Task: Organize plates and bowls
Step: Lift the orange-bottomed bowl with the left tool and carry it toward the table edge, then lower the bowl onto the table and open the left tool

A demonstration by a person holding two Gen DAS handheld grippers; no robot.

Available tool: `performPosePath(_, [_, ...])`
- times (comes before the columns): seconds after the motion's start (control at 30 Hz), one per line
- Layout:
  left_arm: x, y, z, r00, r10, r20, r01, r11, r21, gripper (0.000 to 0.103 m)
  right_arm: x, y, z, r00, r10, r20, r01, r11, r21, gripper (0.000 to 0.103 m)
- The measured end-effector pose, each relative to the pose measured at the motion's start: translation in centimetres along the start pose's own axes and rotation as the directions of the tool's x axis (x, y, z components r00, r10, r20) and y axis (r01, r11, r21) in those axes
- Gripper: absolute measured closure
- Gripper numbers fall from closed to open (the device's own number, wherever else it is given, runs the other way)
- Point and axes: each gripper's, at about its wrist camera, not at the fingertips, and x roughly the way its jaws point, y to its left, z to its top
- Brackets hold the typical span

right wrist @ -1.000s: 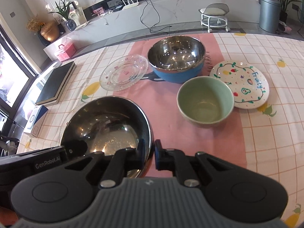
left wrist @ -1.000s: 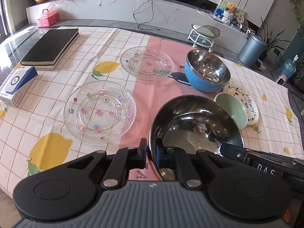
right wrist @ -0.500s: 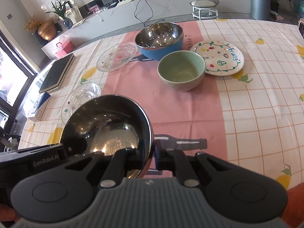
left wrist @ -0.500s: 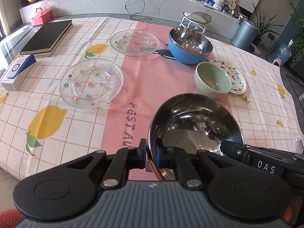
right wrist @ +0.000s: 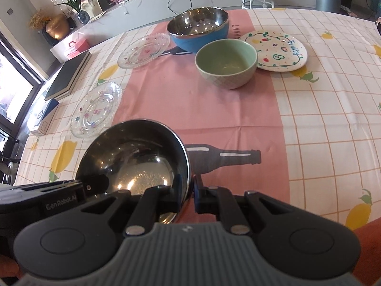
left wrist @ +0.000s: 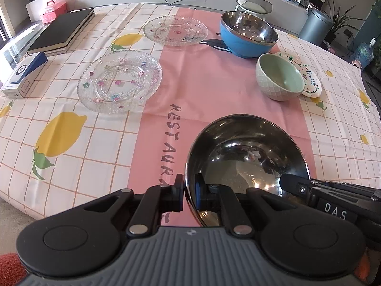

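Left wrist view:
steel bowl [left wrist: 247, 157]: held over the near edge of the table [left wrist: 214, 90], on the pink centre strip, hollow facing up
left gripper [left wrist: 189, 194]: fingers pinched tight on the steel bowl's left rim, one pad outside, one inside
right gripper [left wrist: 295, 183]: comes in from the right onto the bowl's right rim; grip itself not clear from here
near glass plate [left wrist: 120, 82]: left side of table, flat on the cloth
far glass plate [left wrist: 175, 30]: toward the far edge, well apart from the near one
blue bowl [left wrist: 247, 37]: far edge, steel-lined, just right of the far glass plate
green bowl [left wrist: 279, 77]: right of centre, touching or overlapping the fruit plate [left wrist: 309, 78]
black book [left wrist: 62, 32]: far left corner
blue box [left wrist: 22, 74]: left edge

Right wrist view:
steel bowl [right wrist: 133, 157]: near edge, left of the bottle print
right gripper [right wrist: 190, 194]: fingers clamped on the bowl's right rim, narrow gap filled by the rim
left gripper [right wrist: 90, 186]: reaches the bowl's left rim from the left side
green bowl [right wrist: 226, 62]: mid table, between blue bowl [right wrist: 197, 28] and the near edge
fruit plate [right wrist: 276, 50]: just right of green bowl
glass plates [right wrist: 96, 109]: left side, one nearer, one [right wrist: 144, 50] farther
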Motion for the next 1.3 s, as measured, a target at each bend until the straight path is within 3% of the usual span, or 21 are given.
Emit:
performPosePath(0.53, [0.4,3.2,0.3,0.998,0.062,-0.005,-0.062,0.995,-0.083,0.093,1.9,2.9,0.4,1.000,0.023,-0.009,-0.023,0.999,-0.043,0.095])
performPosePath(1.1, [1.6,4.4,0.5,0.997,0.073,-0.018,-0.075,0.990,-0.117,0.093,3.6,4.2,0.9,1.000,0.015,-0.015,-0.016,0.998,-0.066,0.095])
performPosePath(1.2, [1.7,4.4,0.5,0.997,0.071,-0.026,-0.073,0.990,-0.117,0.089,3.6,4.4,0.9,1.000,0.014,-0.018,-0.015,0.997,-0.078,0.093])
performPosePath(1.3, [1.7,4.4,0.5,0.997,0.076,-0.021,-0.078,0.990,-0.120,0.067,3.5,4.7,0.8,1.000,0.021,-0.019,-0.022,0.995,-0.093,0.084])
